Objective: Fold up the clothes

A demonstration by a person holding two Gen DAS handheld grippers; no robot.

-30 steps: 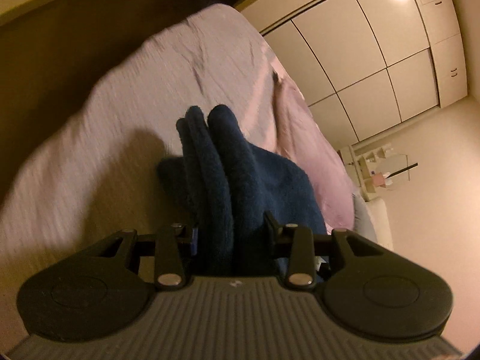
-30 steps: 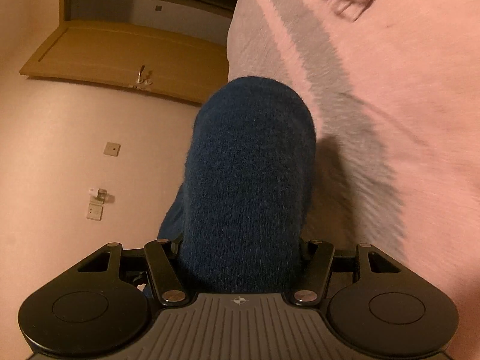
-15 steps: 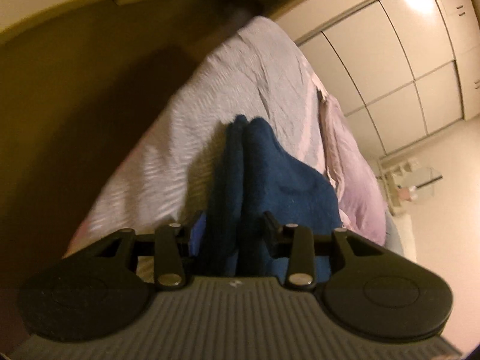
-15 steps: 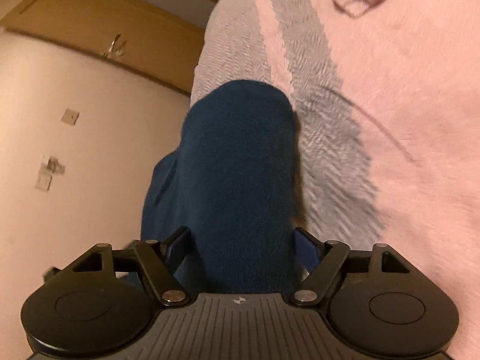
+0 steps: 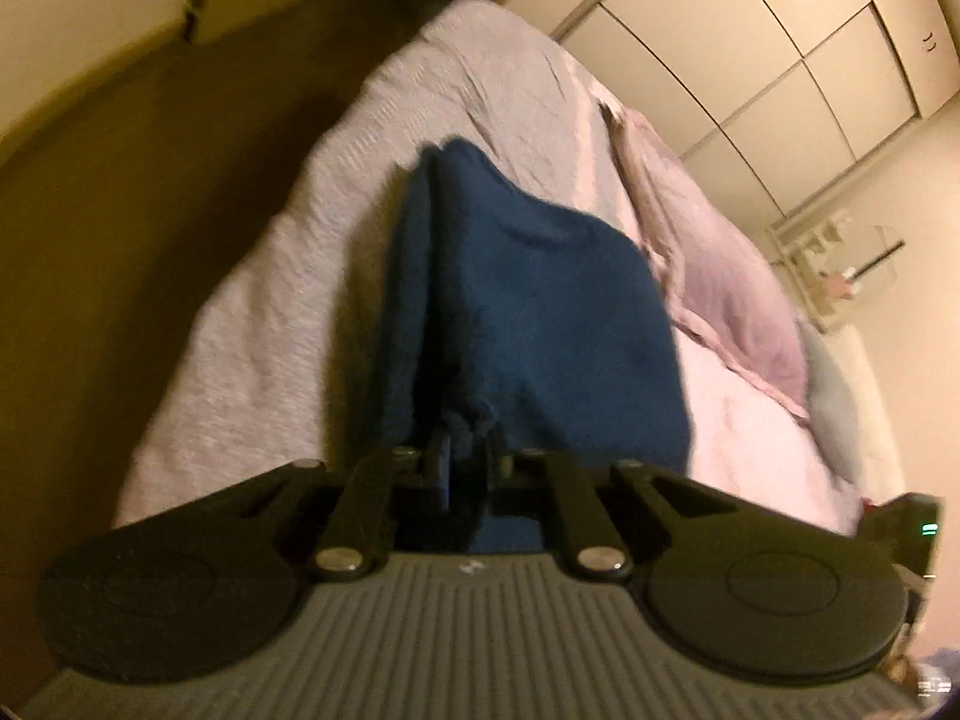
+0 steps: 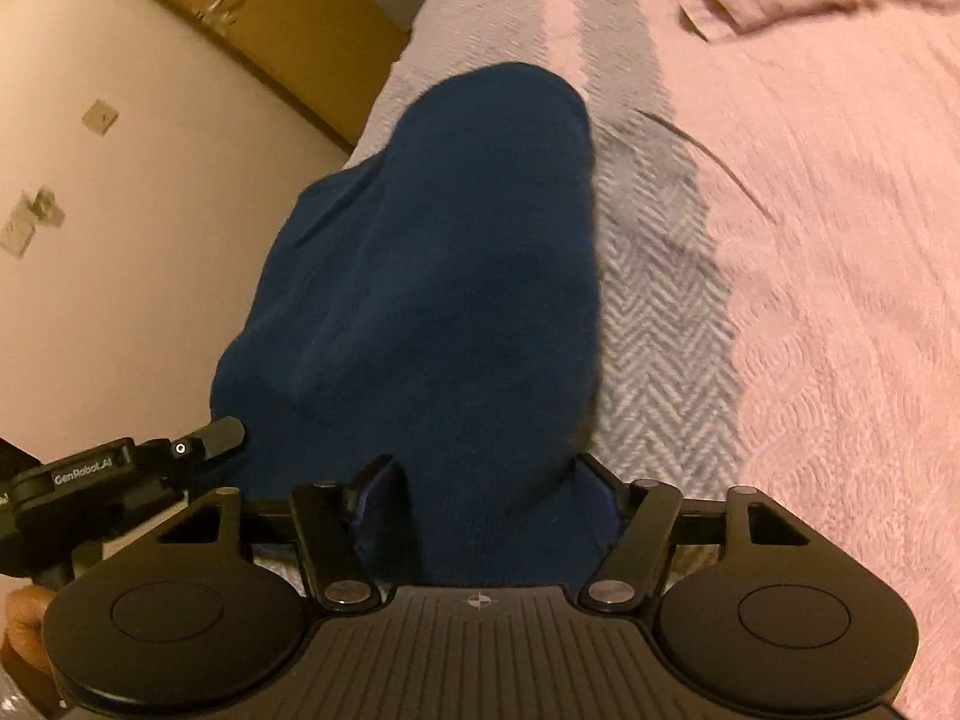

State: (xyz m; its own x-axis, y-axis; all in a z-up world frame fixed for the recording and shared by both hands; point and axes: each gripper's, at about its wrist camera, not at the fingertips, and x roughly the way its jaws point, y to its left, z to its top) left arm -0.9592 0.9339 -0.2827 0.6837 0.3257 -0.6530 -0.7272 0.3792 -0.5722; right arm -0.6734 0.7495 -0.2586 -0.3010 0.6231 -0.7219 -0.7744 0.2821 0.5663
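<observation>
Covering most of both views, a wide bed (image 5: 270, 324) under a pale pink textured bedspread carries the dark blue fuzzy knitted garment (image 5: 540, 312), which hangs draped in front of both cameras above the near bed edge. A crumpled mauve cloth (image 5: 738, 300) lies further right on the bed. The right gripper (image 6: 486, 504) is closing, jaws fairly wide with a thick fold between them. The left gripper (image 5: 465, 456) is pinched narrow on the garment's edge.
</observation>
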